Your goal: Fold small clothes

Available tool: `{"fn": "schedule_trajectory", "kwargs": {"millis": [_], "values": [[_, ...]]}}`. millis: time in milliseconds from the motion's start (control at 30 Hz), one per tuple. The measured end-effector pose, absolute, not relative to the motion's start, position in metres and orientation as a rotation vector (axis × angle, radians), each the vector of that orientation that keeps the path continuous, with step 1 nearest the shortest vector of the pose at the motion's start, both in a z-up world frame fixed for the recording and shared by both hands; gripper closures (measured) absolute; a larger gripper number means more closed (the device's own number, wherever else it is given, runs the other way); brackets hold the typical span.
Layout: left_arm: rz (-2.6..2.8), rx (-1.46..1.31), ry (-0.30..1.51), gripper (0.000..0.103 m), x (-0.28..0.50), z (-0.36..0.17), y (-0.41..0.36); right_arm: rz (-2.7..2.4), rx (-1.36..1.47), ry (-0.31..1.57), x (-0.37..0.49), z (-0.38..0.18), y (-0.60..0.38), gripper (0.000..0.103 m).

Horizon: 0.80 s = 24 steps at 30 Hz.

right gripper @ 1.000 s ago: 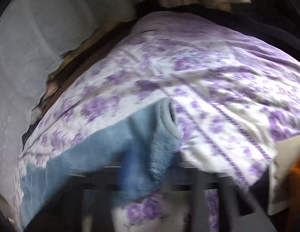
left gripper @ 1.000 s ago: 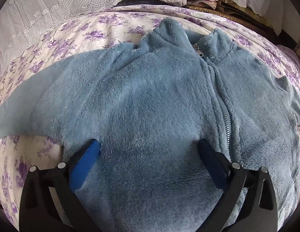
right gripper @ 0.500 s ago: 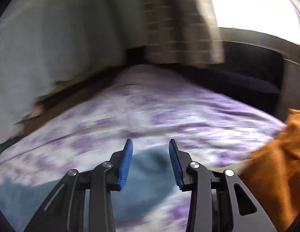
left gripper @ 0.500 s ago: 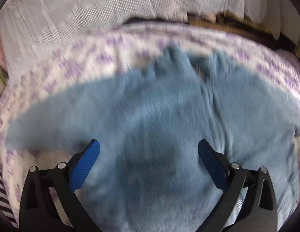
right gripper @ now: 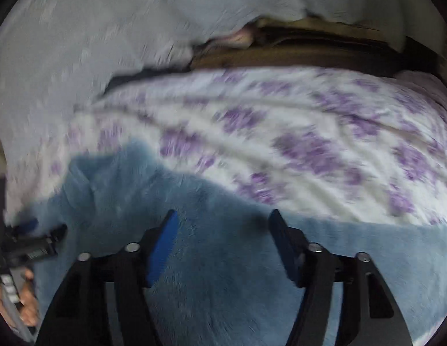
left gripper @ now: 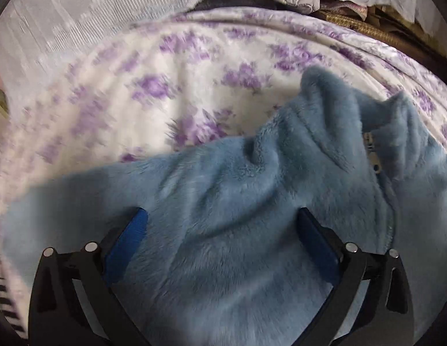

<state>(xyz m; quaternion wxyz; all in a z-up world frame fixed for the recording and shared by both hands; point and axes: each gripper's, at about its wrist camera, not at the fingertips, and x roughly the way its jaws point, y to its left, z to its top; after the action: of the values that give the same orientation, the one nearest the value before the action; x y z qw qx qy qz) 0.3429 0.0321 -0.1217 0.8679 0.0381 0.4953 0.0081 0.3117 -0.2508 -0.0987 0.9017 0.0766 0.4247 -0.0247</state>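
Left wrist view: my left gripper hangs with its jaws spread wide over the blue fleece jacket, nothing pinched between the blue pads. The jacket fills the frame from 3 to 9 o'clock, its collar and zipper at 2 o'clock, all lying on the purple-flowered blanket.

Right wrist view: my right gripper has just been opening, its jaws now apart above the fleece, which they do not squeeze. The blanket runs across 12 to 3 o'clock. At 8 o'clock I see the other gripper and a hand.
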Motion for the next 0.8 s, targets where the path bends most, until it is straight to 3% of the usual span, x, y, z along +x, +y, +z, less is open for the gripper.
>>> {"fn": "schedule_trajectory", "kwargs": {"millis": [33, 300, 500, 800], "values": [[0.002, 0.052, 1.017, 0.004, 0.341, -0.121, 0.037, -0.073, 0.079, 0.915, 0.321, -0.116, -0.241, 0.020], [-0.136, 0.032, 0.918, 0.004, 0.301, -0.089, 0.031, -0.070, 0.062, 0.759, 0.273, -0.085, -0.230, 0.020], [-0.157, 0.204, 1.021, 0.004, 0.284, -0.116, 0.003, 0.030, -0.066, 0.910, 0.259, -0.120, -0.184, 0.011], [-0.167, 0.096, 0.992, 0.004, 0.227, -0.095, 0.029, 0.033, 0.105, 0.794, 0.182, -0.087, -0.211, 0.012]]}}
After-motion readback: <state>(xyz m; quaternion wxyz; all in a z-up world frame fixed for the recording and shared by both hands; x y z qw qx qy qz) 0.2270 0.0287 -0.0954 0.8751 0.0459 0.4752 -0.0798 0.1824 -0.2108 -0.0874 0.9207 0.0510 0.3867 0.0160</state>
